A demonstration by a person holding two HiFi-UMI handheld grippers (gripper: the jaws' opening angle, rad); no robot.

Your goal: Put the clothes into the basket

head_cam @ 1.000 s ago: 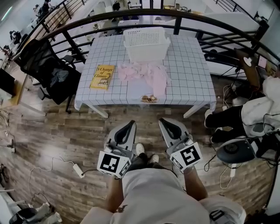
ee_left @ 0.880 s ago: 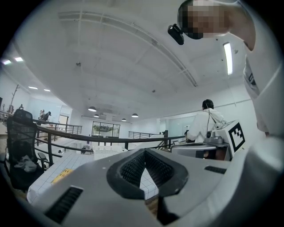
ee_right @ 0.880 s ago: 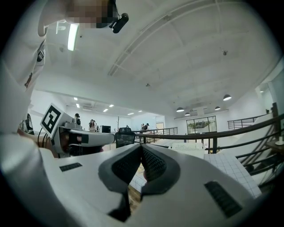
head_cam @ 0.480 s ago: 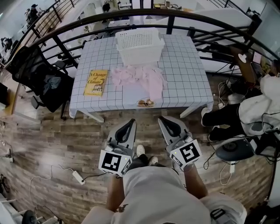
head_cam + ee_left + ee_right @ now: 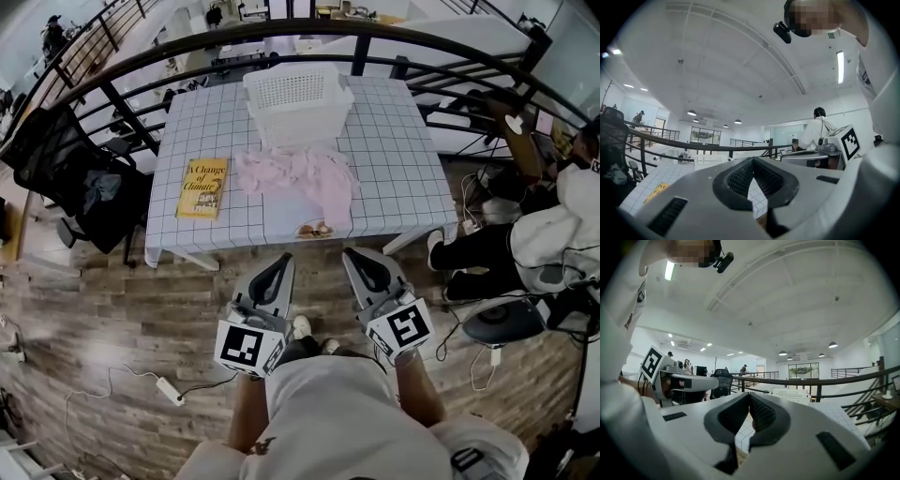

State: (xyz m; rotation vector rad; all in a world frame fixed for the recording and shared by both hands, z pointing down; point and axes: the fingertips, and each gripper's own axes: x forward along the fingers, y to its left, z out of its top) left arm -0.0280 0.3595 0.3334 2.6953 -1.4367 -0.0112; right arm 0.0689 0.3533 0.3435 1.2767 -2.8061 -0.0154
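Note:
A heap of pink clothes [image 5: 300, 173] lies on the checked table [image 5: 403, 159], just in front of a white perforated basket [image 5: 298, 103] at the table's far edge. Both grippers hang low near the person's waist, over the wooden floor and short of the table. The left gripper [image 5: 281, 260] is shut with nothing in it, and the right gripper [image 5: 349, 254] is likewise shut and empty. In the left gripper view the closed jaws [image 5: 752, 161] point toward the basket [image 5: 710, 160]. The right gripper view shows its closed jaws [image 5: 749, 397] and the basket [image 5: 790, 393] beyond.
A yellow book [image 5: 202, 187] lies on the table's left part. A small brown object [image 5: 314, 229] sits at the front edge. A dark railing [image 5: 122, 108] curves behind the table. A black chair [image 5: 84, 187] stands at left; a seated person [image 5: 553, 234] is at right.
The table has come slightly nearer and lower in the head view as the person steps toward it. Both grippers keep their place and stay shut.

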